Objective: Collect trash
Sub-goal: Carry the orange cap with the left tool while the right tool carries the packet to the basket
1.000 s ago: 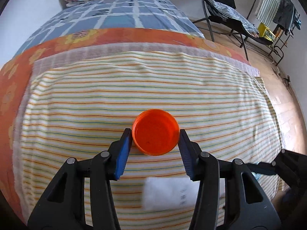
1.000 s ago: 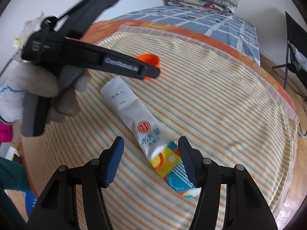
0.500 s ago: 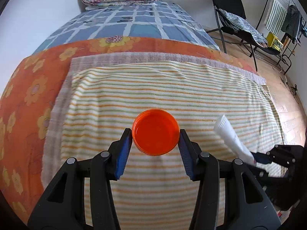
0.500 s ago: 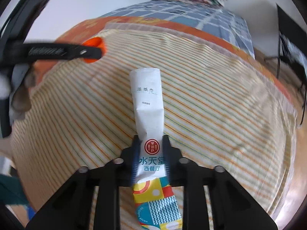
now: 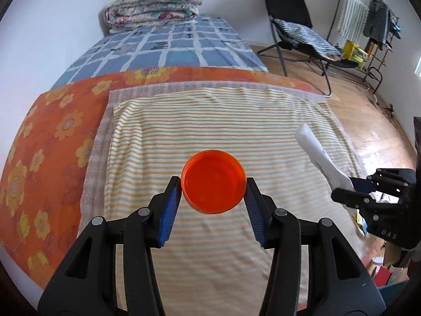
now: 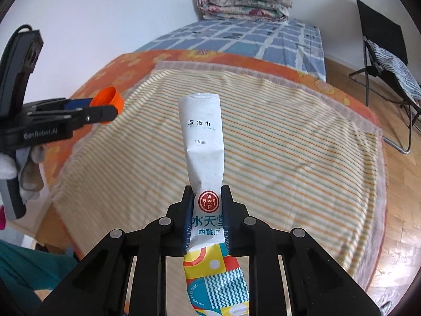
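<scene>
My left gripper (image 5: 213,184) is shut on an orange plastic lid (image 5: 213,185) and holds it above the striped cloth (image 5: 210,121) on the bed. My right gripper (image 6: 206,200) is shut on a long white wet-wipe packet (image 6: 202,142) with a colourful printed end, lifted off the cloth and pointing upward. In the left wrist view the packet (image 5: 317,155) and the right gripper (image 5: 352,184) show at the right edge. In the right wrist view the left gripper (image 6: 105,108) with the orange lid (image 6: 109,100) shows at the left.
The bed has an orange flowered sheet (image 5: 52,137), a blue checked blanket (image 5: 168,44) and a folded quilt (image 5: 152,8) at the far end. A black folding chair (image 5: 297,23) and a clothes rack (image 5: 373,26) stand on the wooden floor (image 5: 368,115) to the right.
My right gripper closed on the wet-wipe packet and lifted it off the cloth. My left gripper rose and pulled back with the orange lid still held.
</scene>
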